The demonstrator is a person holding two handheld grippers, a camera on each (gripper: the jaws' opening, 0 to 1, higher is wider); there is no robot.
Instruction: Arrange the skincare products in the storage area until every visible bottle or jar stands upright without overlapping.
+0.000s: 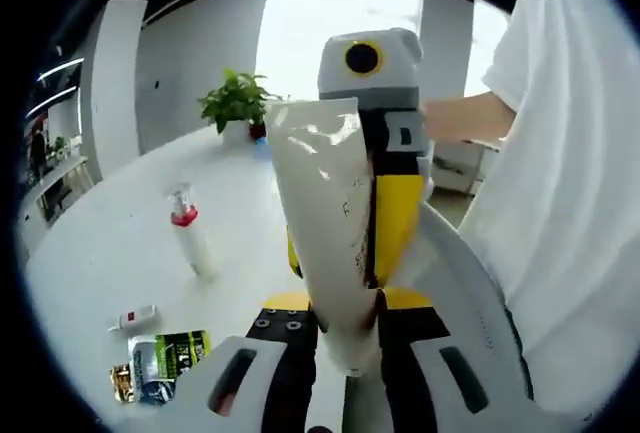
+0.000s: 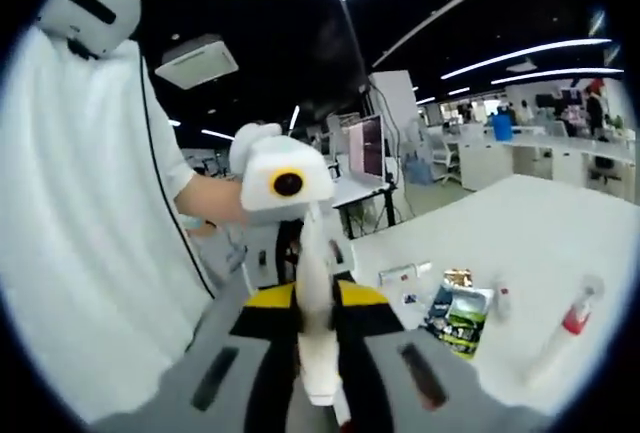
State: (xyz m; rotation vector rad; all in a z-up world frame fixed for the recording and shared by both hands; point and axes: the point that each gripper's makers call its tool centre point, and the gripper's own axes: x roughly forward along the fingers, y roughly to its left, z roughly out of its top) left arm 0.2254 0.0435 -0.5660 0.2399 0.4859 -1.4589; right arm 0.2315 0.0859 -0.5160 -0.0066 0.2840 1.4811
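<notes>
Both my grippers, left (image 1: 345, 328) and right (image 2: 318, 348), have jaws closed on one white tube (image 1: 325, 223), lifted off the bench (image 1: 120, 243) between them, likely to reorient it upright. Pump bottle (image 1: 190, 238) stands mid-bench; sachets (image 1: 160, 358) lie flat near the edge.

Print on white tube (image 1: 325, 223) unreadable.
</notes>
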